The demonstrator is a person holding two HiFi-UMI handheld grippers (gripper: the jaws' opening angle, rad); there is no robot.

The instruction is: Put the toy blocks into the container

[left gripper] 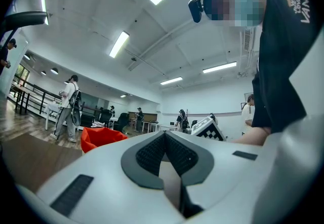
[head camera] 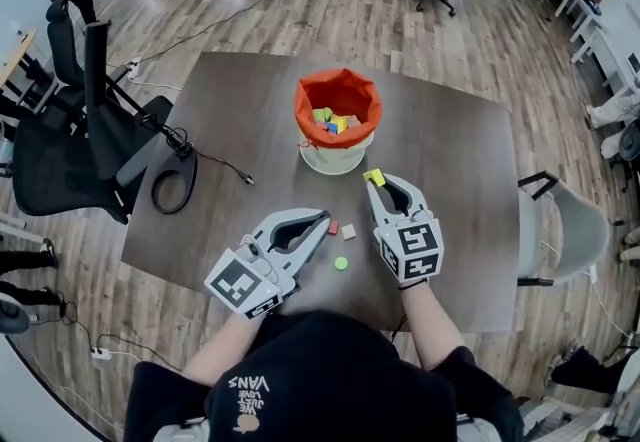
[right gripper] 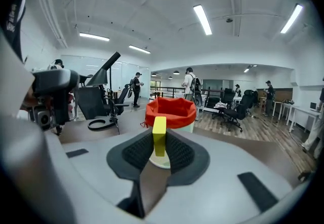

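Note:
The container (head camera: pixel 338 120) is a white tub with an orange liner and stands mid-table with several coloured blocks inside. My right gripper (head camera: pixel 375 179) hovers just in front of it, shut on a yellow block (head camera: pixel 374 176). In the right gripper view that yellow block (right gripper: pixel 159 136) stands upright between the pads, and the container (right gripper: pixel 170 111) lies straight beyond it. My left gripper (head camera: pixel 322 220) rests low over the table with its jaws shut and nothing in them; its pads (left gripper: pixel 152 152) meet. Loose on the table lie a red block (head camera: pixel 333 227), a tan block (head camera: pixel 348 231) and a green disc (head camera: pixel 341 263).
A black cable with a looped strap (head camera: pixel 175 185) lies on the table's left side. Black office chairs (head camera: pixel 70 130) stand to the left, and a grey chair (head camera: pixel 560 220) at the right edge. People stand far off across the room.

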